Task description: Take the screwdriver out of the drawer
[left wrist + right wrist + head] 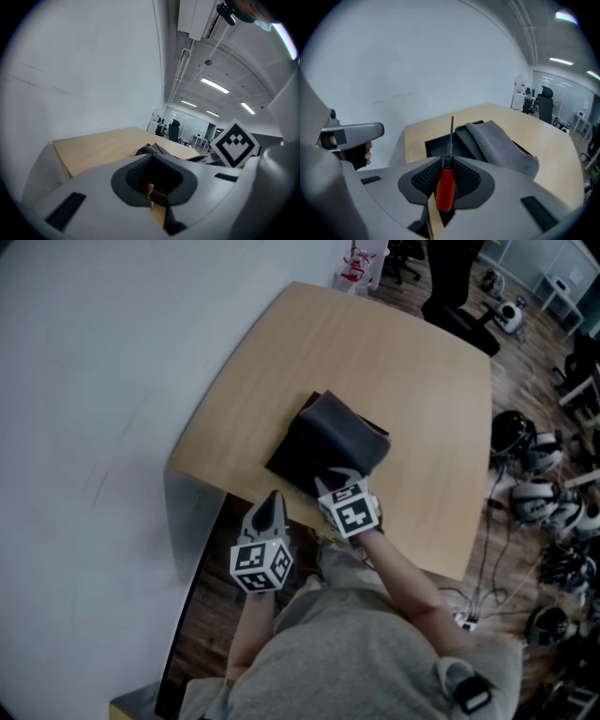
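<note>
A screwdriver with a red handle and a thin dark shaft is clamped between the jaws of my right gripper, with the shaft pointing up and forward. Beyond it lies the open dark drawer, a folded grey cloth draped over its right side. In the head view the right gripper hovers at the near edge of the drawer on the wooden table. My left gripper hangs off the table's near edge with its jaws together and nothing between them.
A pale wall runs along the table's left. Headsets and cables lie on the floor at right, an office chair stands beyond the far edge. My left gripper shows at the right gripper view's left.
</note>
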`<act>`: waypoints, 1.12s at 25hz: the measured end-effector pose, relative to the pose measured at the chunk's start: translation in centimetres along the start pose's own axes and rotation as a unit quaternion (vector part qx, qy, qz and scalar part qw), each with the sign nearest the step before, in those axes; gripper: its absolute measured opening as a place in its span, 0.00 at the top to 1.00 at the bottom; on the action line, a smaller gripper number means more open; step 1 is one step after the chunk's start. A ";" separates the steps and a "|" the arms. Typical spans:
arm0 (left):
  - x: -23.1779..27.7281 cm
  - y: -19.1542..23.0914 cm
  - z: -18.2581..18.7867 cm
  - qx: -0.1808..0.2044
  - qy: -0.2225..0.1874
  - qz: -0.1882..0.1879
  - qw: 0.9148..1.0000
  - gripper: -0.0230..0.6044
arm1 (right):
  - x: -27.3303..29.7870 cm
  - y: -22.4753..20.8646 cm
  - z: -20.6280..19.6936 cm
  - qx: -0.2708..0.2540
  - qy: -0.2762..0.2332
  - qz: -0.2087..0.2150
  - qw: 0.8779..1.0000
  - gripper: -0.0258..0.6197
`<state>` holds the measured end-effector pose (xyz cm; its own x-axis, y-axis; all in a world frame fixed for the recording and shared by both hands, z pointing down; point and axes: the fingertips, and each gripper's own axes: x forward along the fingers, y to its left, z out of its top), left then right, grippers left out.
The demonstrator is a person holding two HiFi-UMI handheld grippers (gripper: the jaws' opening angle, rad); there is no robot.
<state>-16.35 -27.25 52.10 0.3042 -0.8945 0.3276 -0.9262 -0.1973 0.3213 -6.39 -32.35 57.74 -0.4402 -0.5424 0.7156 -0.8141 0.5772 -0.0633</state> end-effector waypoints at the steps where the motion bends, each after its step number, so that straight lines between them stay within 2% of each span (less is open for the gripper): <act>1: -0.4 -0.2 -0.1 0.001 0.000 0.000 1.000 0.96 | -0.7 0.2 0.0 0.005 -0.011 -0.001 1.000 0.84; 5: -2.0 -1.1 -0.4 0.008 -0.001 -0.004 1.000 0.96 | -3.1 0.8 -0.5 0.013 -0.057 -0.001 0.998 0.84; 16: -6.2 -2.9 -1.7 0.025 -0.003 -0.018 1.000 0.96 | -10.0 3.4 -2.0 0.031 -0.144 -0.016 0.989 0.84; 28: -9.6 -4.4 -3.0 0.036 -0.010 -0.034 0.999 0.96 | -14.3 5.6 -4.6 0.042 -0.189 -0.025 0.981 0.84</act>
<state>-14.53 -16.53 50.20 0.3629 -0.8861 0.2884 -0.9176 -0.2858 0.2764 -2.91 -18.56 50.40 -0.4955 -0.7651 0.4113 -0.8592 0.5012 -0.1028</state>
